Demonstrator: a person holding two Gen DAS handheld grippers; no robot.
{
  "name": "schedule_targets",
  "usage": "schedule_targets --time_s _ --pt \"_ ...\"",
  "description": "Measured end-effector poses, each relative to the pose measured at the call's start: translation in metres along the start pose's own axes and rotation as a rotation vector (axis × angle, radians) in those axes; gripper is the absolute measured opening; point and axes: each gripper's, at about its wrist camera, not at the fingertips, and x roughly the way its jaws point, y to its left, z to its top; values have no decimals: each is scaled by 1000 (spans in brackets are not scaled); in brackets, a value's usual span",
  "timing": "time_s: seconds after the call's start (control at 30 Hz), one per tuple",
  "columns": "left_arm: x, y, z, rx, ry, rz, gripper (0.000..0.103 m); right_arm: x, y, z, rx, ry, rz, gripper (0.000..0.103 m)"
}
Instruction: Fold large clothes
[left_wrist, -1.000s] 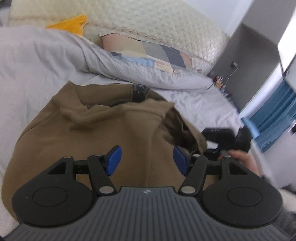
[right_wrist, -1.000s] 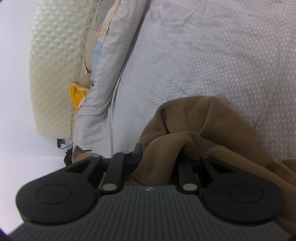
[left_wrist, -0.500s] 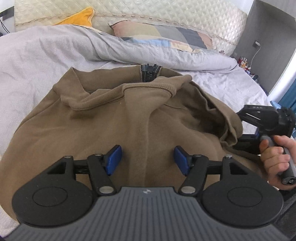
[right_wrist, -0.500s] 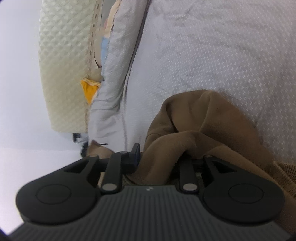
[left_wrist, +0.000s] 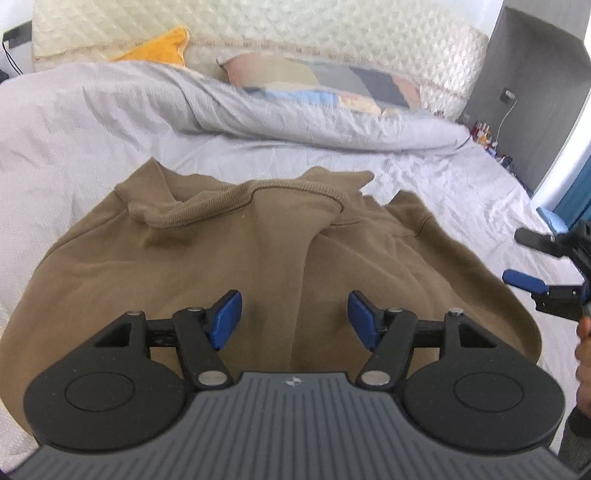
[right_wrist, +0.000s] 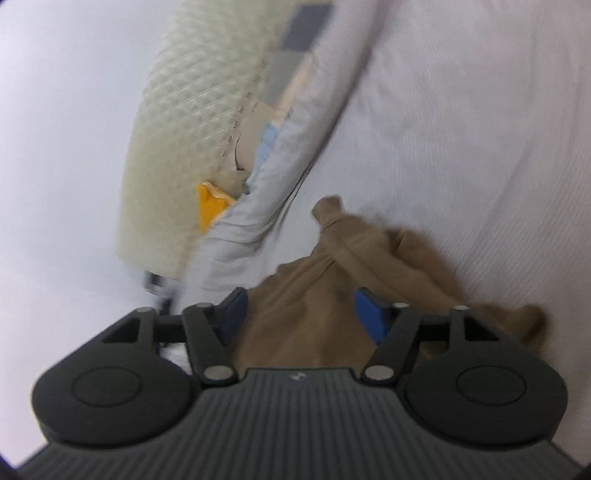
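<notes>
A brown sweatshirt (left_wrist: 258, 240) lies spread on the bed, its ribbed collar toward the pillows and a lengthwise crease down its middle. My left gripper (left_wrist: 293, 314) hovers just above its lower half, open, with nothing between the blue pads. At the right edge of the left wrist view my right gripper (left_wrist: 528, 260) is off the garment's side, a hand on its handle. In the blurred right wrist view the right gripper (right_wrist: 299, 306) has its jaws opening. The sweatshirt (right_wrist: 332, 266) lies beyond and below them, and the pads are not pressing on it.
A grey duvet (left_wrist: 110, 110) is bunched across the bed's far side. Behind it lie a patchwork pillow (left_wrist: 325, 85), a yellow cushion (left_wrist: 159, 46) and a quilted headboard (left_wrist: 295, 29). A grey wall panel with a cable (left_wrist: 517, 110) and blue fabric (left_wrist: 572, 206) stand at the right.
My right gripper let go of the sweatshirt's bunched side, spread its jaws and drew back to the right. That side now lies flat. My left gripper sank slightly toward the garment.
</notes>
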Motion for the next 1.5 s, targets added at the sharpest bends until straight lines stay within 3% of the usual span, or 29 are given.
schedule_targets --time_s 0.1,0.2,0.3,0.37,0.43,0.77,1.07,1.37,1.5 --pt "-19 -3 -7 23 -63 -8 69 -7 23 -25 -110 -9 9 69" --pt "-36 -12 -20 93 -125 31 69 -4 51 -56 -259 0 -5 69" --pt "-35 -20 -35 153 -136 117 69 2 76 -82 -438 -10 -50 68" --pt "-24 -15 -42 144 -107 131 70 10 86 -95 -548 -18 -105 67" --pt "-16 -7 -47 113 -107 106 70 21 89 -100 -613 -21 -160 55" --pt "10 8 -46 114 -65 79 78 56 75 -102 -603 73 -213 52" --pt "38 14 -32 92 -33 80 85 89 74 -98 -653 85 -242 58" --pt "7 22 -49 1 -185 53 85 81 65 -94 -591 48 -193 62" --pt "-20 25 -58 -21 -223 73 85 63 72 -107 -627 -5 -230 60"
